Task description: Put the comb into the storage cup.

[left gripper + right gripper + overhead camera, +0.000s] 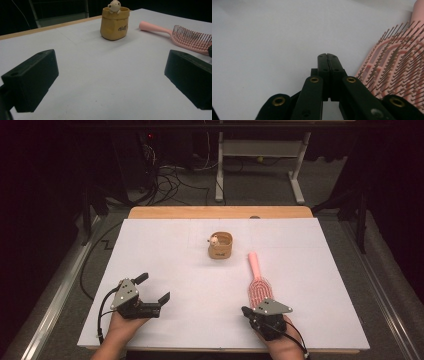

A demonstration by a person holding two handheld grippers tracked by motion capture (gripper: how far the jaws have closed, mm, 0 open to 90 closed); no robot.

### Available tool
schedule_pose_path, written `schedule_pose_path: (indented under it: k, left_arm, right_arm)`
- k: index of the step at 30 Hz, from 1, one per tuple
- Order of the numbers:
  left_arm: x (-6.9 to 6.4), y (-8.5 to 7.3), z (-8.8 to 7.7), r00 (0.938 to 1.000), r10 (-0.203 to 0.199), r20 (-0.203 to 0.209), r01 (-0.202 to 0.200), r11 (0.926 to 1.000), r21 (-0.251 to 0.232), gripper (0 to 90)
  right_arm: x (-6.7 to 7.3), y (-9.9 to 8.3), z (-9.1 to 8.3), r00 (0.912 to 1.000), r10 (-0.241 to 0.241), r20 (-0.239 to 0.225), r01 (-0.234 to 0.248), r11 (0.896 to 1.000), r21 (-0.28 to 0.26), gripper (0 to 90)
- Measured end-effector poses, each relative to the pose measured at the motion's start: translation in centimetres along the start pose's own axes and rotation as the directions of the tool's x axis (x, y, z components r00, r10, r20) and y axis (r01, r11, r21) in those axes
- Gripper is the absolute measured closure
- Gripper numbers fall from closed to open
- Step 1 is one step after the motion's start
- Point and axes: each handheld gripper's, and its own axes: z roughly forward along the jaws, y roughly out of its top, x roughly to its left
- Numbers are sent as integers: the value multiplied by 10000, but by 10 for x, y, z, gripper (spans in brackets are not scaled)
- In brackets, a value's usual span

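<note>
At table centre, tan pouch (pixel 220 246) holding small bear figure (pixel 214 240), left hand-held gripper (pixel 154 288) wide open, right hand-held gripper (pixel 328 56) fully closed, empty.

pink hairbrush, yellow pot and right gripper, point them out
pink hairbrush (pixel 259 289), high view, bristle head
yellow pot (pixel 114 26), left gripper view, front wall
right gripper (pixel 328 57), right gripper view, tips of its shut jaws

Pink plastic hairbrush (pixel 258 282); matt white table (pixel 165 255).

A small yellow-brown pot (pixel 220 246) with a toy bear (pixel 214 240) peeking over its rim stands mid-table (pixel 165 250).
</note>
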Motion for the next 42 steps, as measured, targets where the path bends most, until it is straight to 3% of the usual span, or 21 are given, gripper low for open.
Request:
schedule_pose_path:
  k: [10,23,42]
  left_arm:
    - [0,-1,0,10000,-63,48,63,10000,2,0]
    - [1,0,-1,10000,-81,55,80,10000,9,0]
    - [1,-1,-1,9999,-109,71,109,9999,37,0]
  right_arm:
    - [-4,-4,2,9992,41,390,-60,9989,470,900]
    - [-10,-7,-2,9983,99,578,-130,9985,534,900]
    - [-36,-19,-20,9926,668,1012,-713,9966,408,900]
